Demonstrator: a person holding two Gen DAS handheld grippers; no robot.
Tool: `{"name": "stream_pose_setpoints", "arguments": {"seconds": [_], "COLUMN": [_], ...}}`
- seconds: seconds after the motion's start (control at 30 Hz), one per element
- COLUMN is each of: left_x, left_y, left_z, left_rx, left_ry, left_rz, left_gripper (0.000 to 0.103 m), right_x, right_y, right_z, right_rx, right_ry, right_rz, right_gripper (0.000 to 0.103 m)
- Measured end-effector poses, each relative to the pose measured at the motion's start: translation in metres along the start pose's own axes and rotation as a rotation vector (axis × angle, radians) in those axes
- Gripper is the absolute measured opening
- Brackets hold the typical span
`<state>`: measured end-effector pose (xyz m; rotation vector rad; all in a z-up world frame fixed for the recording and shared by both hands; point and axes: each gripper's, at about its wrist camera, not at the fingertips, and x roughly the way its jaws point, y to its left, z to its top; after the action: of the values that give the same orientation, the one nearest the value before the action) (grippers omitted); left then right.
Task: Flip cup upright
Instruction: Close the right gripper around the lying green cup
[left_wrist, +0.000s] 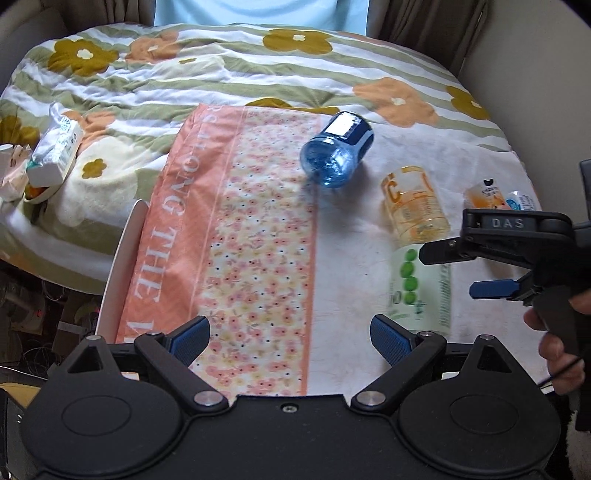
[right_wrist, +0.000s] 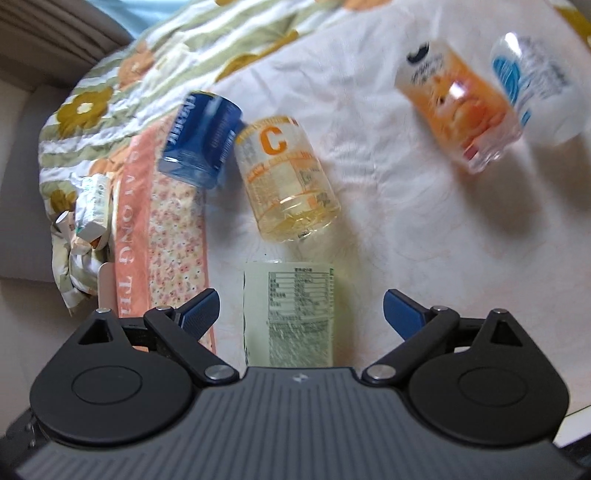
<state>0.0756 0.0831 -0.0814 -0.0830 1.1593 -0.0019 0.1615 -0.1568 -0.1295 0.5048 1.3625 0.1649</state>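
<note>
Green-label bottle (right_wrist: 290, 317): lower end hidden behind gripper body, print blurred; clear bottle (right_wrist: 539, 85): smeared, label unreadable; person's hand (left_wrist: 561, 347): cut by right edge.

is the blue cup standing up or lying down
Lying down. The blue cup rests on its side at the edge of the floral cloth, one round end turned toward the left wrist camera. Neither tool touches it.

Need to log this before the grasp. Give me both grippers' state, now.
Left gripper: open, holding nothing.
Right gripper: open, holding nothing; the green-label bottle lies between its jaws.
</note>
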Motion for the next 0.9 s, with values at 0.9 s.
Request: {"name": "stream_pose_setpoints", "arguments": {"seconds": [0.9], "left_x": [0.014], "left_y": [0.011], "left_z": [0.006], "left_rx": [-0.010], "left_ry": [0.023], "left_rz": [-0.028], "left_gripper": [0.096], "right_x": [0.006], "right_y": [0.005], "right_z": [0.004], "right_rx": [-0.016], "right_ry": [-0.004], "right_rz": [0.026], "right_gripper": [0.074]}}
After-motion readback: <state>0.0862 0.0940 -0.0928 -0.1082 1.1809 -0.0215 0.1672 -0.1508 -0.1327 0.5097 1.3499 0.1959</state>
